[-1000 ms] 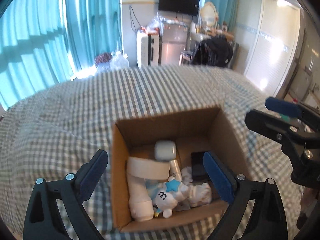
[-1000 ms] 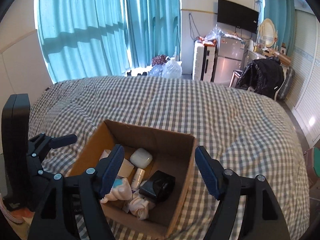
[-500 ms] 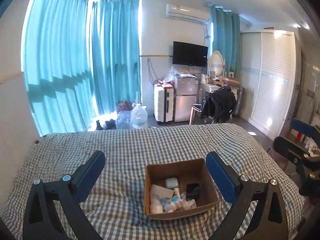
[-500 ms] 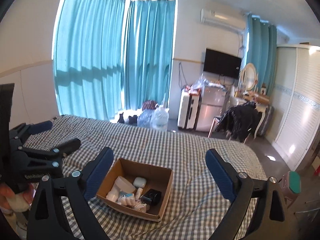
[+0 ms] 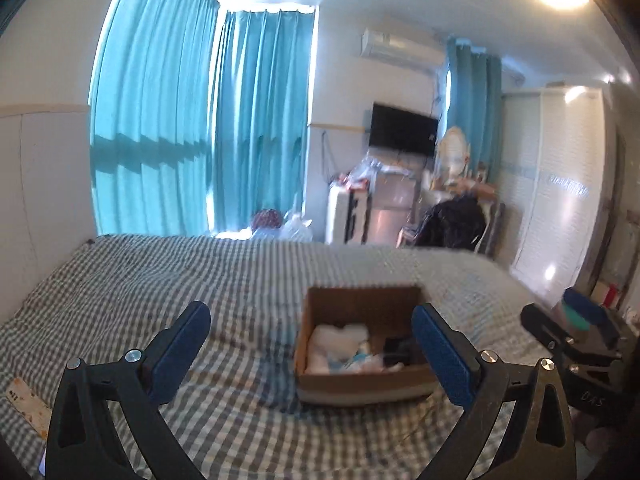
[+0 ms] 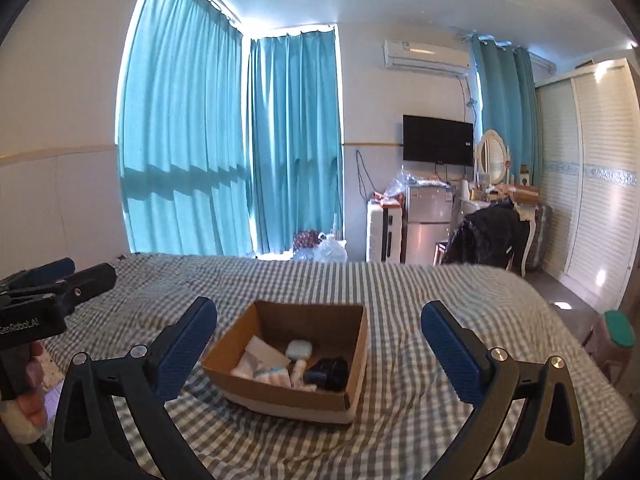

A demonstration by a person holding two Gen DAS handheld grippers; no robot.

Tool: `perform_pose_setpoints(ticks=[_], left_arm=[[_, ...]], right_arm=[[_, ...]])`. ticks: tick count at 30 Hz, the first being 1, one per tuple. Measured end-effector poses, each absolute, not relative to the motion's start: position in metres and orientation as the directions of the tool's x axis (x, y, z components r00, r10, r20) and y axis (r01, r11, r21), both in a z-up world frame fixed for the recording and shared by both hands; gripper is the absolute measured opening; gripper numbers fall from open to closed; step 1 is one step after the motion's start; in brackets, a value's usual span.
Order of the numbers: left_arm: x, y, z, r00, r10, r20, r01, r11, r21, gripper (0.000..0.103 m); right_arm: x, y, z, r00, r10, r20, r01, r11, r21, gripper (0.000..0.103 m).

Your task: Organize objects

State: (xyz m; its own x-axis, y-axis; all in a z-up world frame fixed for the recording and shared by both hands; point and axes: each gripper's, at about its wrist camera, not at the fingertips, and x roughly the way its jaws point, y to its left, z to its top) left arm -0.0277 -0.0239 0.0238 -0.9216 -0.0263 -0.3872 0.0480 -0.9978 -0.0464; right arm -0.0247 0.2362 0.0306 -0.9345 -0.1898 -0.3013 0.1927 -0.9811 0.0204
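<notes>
A brown cardboard box (image 6: 352,328) sits on the checked bedspread (image 6: 420,292); it also shows in the left wrist view (image 5: 320,308). Inside it lie a white earbud case (image 6: 299,348), a black pouch (image 6: 328,374), white socks and small toiletries (image 6: 264,368). My right gripper (image 6: 319,350) is open and empty, held back from the box. My left gripper (image 5: 312,350) is open and empty, also back from the box. Each gripper appears at the edge of the other's view, the left (image 6: 56,284) and the right (image 5: 568,328).
The bed fills the foreground, with teal curtains (image 6: 240,148) behind it. A white suitcase (image 6: 384,232), small fridge (image 6: 428,220), dressing table with a chair and black coat (image 6: 488,236), and white wardrobe (image 6: 592,200) stand beyond the bed's far end.
Both grippers have pulled up and back from just above the box, so the box now looks small and the room fills the views. Both stay open and empty.
</notes>
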Motion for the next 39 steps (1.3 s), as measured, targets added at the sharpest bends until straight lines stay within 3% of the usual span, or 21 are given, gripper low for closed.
perform_pose_setpoints(ticks=[8,39], left_arm=[[-0.028,-0.015,-0.02,-0.923,-0.067,-0.378,0.063,-0.998,0.024,0.103],[-0.034,-0.006,-0.026,-0.907,-0.054,-0.417,0.037,-0.998,0.049,0.103]], right_arm=[[-0.039,0.235,-0.022,-0.918,-0.159,-0.363,0.169,-0.986,0.004,0.103],[-0.037,0.231,-0.014,-0.921,-0.123,-0.37,0.141,-0.99,-0.022,0.103]])
